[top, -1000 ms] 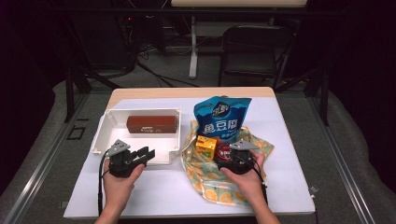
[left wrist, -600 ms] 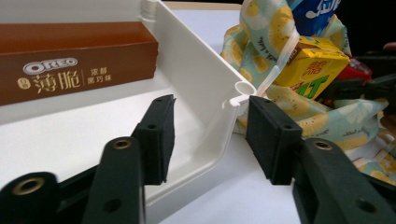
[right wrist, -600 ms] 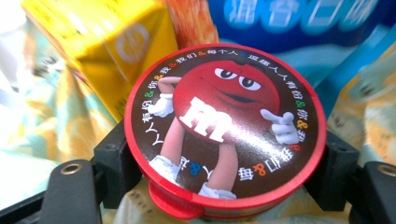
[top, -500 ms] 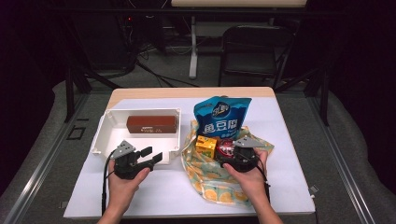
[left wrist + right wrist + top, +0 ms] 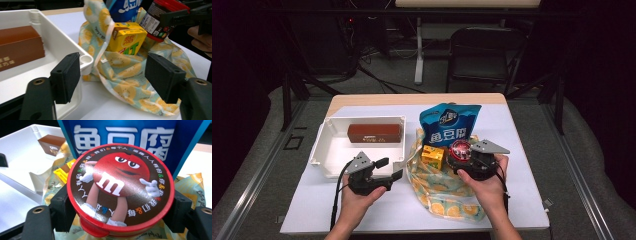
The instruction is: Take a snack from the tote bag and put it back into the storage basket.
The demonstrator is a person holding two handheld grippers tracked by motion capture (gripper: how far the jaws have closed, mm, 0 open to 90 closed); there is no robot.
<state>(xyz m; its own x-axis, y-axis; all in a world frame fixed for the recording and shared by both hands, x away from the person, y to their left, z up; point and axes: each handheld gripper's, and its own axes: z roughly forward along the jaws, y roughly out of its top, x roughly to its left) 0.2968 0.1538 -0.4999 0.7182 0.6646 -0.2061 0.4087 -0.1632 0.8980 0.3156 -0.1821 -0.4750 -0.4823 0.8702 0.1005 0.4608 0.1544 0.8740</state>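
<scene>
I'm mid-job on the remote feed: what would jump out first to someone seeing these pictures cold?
The round red-lidded candy tub clamped in the right gripper, tilted above the fruit-print cloth bag. Behind it stands a blue snack pouch; left, a white plastic bin holds a brown box.

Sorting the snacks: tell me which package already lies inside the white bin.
The brown box, alone in the white bin; the blue pouch, yellow carton and round candy tub are outside.

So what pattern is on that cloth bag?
The cloth bag is pale blue-green with orange and kiwi slices, clearest in the left gripper view.
</scene>
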